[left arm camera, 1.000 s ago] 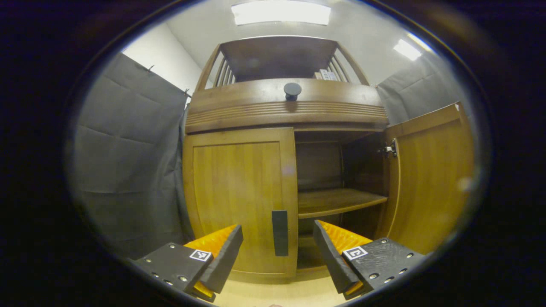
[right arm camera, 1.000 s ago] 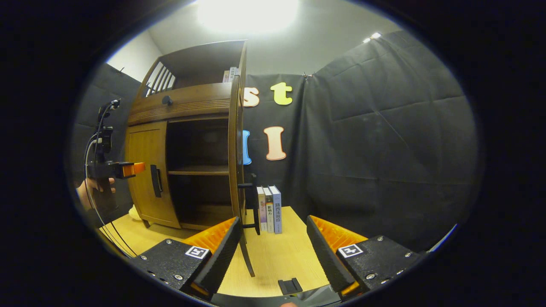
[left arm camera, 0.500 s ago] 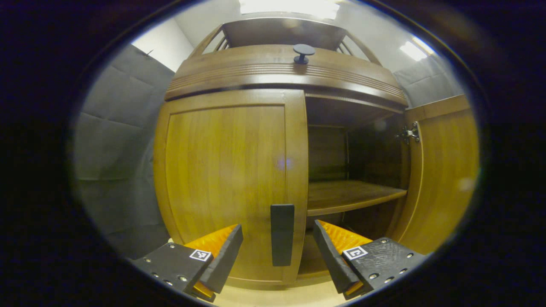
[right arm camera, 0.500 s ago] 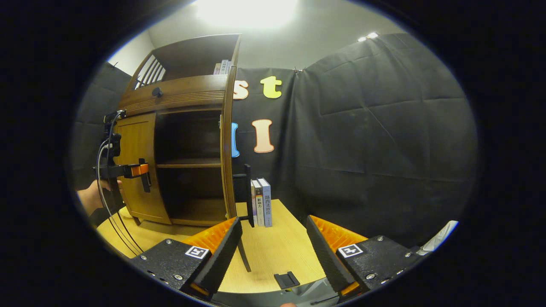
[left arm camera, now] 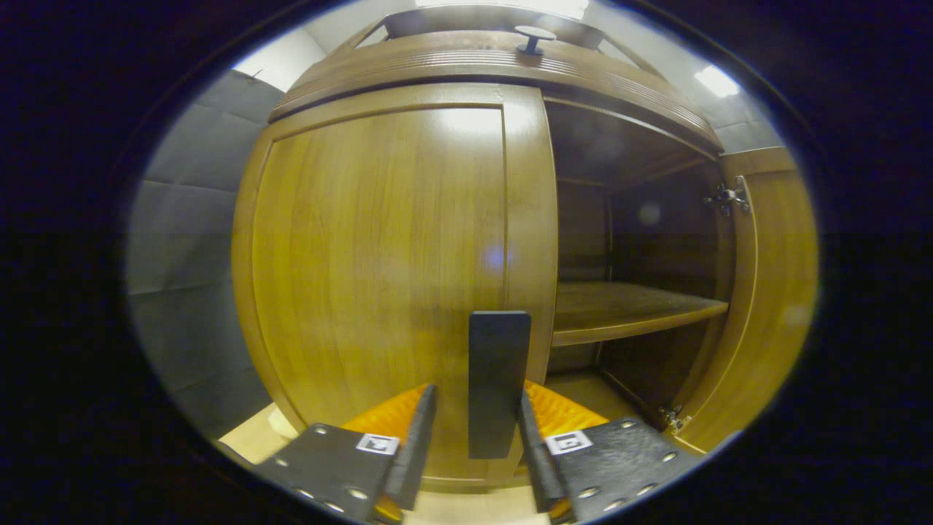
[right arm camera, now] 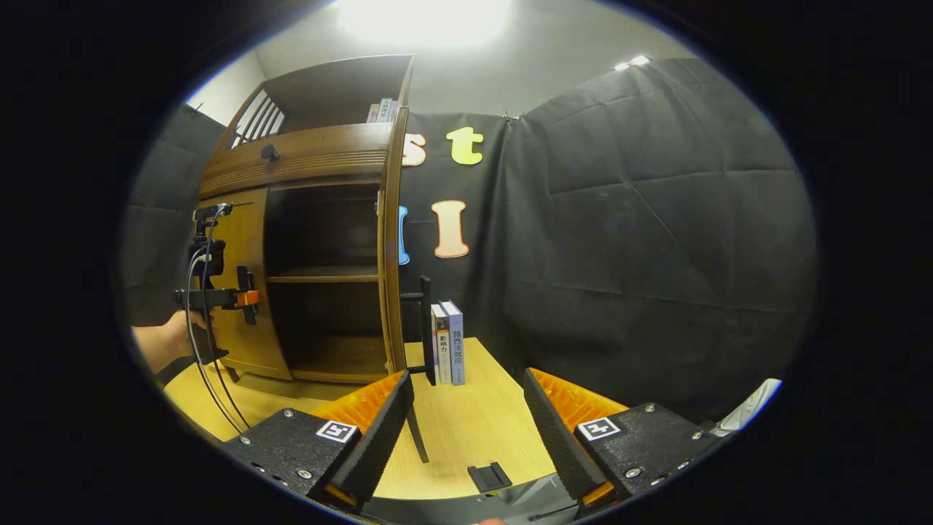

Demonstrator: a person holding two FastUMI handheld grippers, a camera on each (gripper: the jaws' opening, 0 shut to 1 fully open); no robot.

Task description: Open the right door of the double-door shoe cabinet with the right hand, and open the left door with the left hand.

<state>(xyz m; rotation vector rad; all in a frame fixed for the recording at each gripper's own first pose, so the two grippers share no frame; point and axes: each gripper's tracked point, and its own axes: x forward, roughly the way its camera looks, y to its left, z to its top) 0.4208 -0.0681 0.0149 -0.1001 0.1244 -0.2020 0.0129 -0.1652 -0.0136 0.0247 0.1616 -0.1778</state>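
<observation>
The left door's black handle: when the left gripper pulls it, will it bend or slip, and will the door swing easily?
The handle looks like a rigid flat bar, so it probably won't bend. Its smooth faces might slip a little between the left gripper fingers. The left door is probably hinged like the open right door, so it should swing rather than tip.

A brown wooden shoe cabinet [right arm camera: 321,168] stands on a pale tabletop, its right door [right arm camera: 390,240] swung fully out and seen edge-on in the right gripper view, black bar handle [right arm camera: 426,328] facing outward. The dark interior holds one bare shelf [left arm camera: 627,310]. The left door [left arm camera: 379,255] sits closed, flush with the frame, its flat black handle [left arm camera: 498,383] upright near the inner edge.
</observation>
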